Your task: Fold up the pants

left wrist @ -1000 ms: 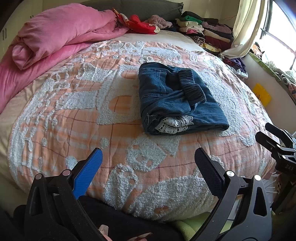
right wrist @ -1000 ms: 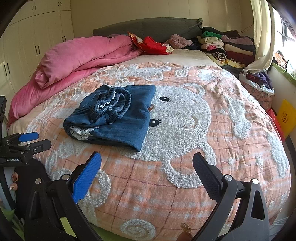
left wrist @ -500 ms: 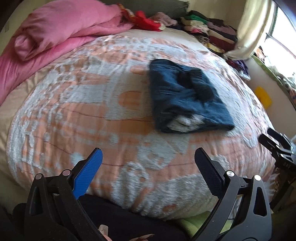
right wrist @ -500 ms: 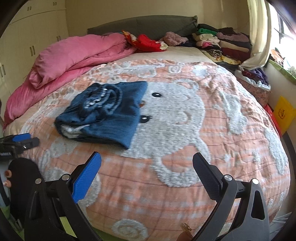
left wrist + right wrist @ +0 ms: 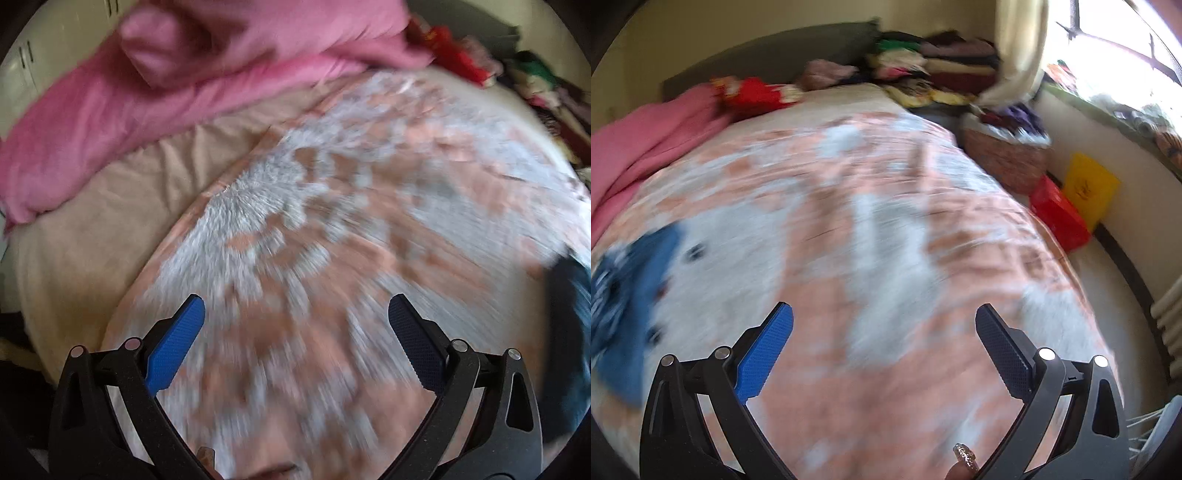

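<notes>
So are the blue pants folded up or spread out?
Folded, it seems: the pants look like a compact bundle on the blanket, though blur hides details.

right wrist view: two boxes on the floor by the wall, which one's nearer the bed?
The red box, lying low against the bed's edge. The yellow box stands behind it, against the wall.

Motion blur smears the bedspread (image 5: 332,229) in both views. The pants (image 5: 624,295) are a blue smudge cut by the left edge in the right view, and by the right edge (image 5: 570,332) in the left view; their folds are unreadable.
</notes>
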Demonstrator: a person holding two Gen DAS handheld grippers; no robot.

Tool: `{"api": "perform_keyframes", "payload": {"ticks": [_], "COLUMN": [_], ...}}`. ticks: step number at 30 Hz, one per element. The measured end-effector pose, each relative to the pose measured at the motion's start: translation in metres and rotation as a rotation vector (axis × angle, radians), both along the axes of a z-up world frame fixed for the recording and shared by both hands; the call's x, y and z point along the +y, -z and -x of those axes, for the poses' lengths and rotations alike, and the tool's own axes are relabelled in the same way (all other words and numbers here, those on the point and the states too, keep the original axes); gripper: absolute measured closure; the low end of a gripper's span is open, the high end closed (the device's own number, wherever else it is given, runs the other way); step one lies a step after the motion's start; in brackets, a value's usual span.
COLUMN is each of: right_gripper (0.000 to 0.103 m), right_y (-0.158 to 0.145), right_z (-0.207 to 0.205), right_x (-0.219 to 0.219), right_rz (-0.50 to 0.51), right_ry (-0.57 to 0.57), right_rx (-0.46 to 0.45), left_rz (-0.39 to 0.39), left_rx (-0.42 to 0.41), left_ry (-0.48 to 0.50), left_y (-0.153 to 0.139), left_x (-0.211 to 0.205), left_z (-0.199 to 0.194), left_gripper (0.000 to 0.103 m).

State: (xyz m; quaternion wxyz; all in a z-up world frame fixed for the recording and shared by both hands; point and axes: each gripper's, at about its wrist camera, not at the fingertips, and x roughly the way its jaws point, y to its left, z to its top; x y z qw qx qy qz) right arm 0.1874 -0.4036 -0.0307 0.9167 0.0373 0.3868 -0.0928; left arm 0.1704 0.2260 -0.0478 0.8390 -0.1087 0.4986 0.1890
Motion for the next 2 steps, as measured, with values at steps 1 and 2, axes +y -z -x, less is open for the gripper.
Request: {"api": "perform_keyframes", "payload": {"ticks": [1,2], "right_gripper": [0.005,0.004], "right_y": [0.005,0.008], "right_z": [-0.016,-0.027], "right_x": [-0.022,-0.037], "right_rz": [-0.011,-0.028], "right_ry": [0.052,0.086], "right_rx": [0.019,0.028], "left_rz": [0.033,0.031], "left_rx": [0.035,0.044], "left_ry": [-0.01,-0.014], "left_y": [0.013,0.021], "left_x": [0.011,0.015], "left_z": [-0.015,-0.024], "left_gripper": [0.01,0.009]}}
